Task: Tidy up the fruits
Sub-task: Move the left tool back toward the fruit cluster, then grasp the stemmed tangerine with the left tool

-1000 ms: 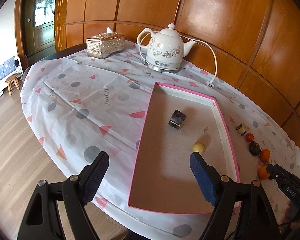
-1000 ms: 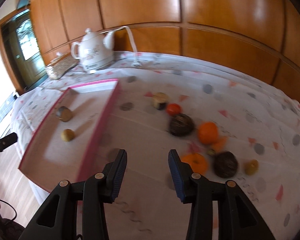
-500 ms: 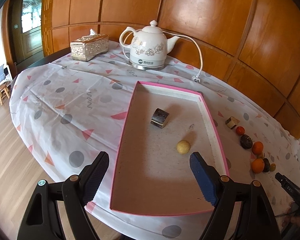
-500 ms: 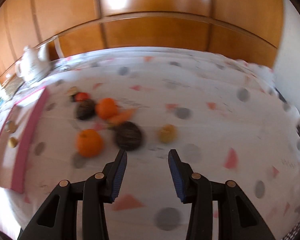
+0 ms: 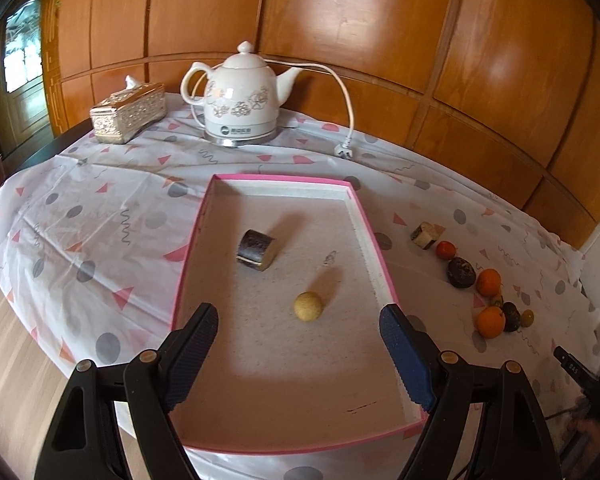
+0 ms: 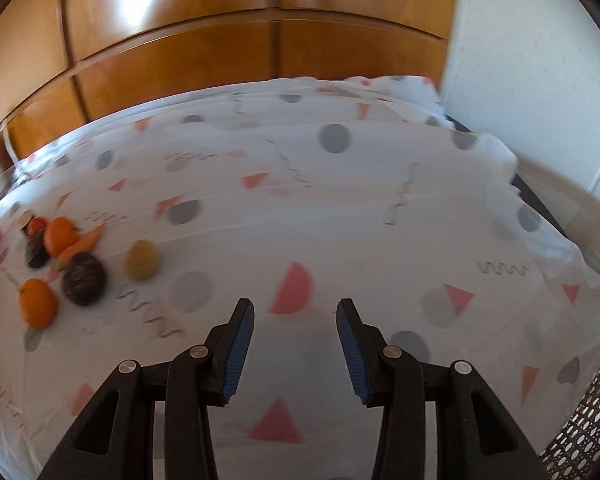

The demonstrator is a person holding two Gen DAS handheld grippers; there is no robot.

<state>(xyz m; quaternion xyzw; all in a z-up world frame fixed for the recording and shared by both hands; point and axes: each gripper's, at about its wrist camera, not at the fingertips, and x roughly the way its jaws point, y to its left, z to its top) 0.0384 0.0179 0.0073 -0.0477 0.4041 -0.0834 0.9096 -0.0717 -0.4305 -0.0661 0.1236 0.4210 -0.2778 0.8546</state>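
my left gripper (image 5: 298, 354) gapes empty over the pink-rimmed tray (image 5: 196, 240); my right gripper (image 6: 294, 346), ribbed blue pads parted, holds nothing above the patterned tablecloth (image 6: 340, 208).

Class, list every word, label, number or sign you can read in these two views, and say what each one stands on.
Kettle: a dark round logo and a line of print on the front near its base, too small to read.
Black device at the right edge of the left wrist view: pale characters, too blurred to read.
Right wrist view: no writing visible.

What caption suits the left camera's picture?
Open left gripper above a pink tray holding two items.
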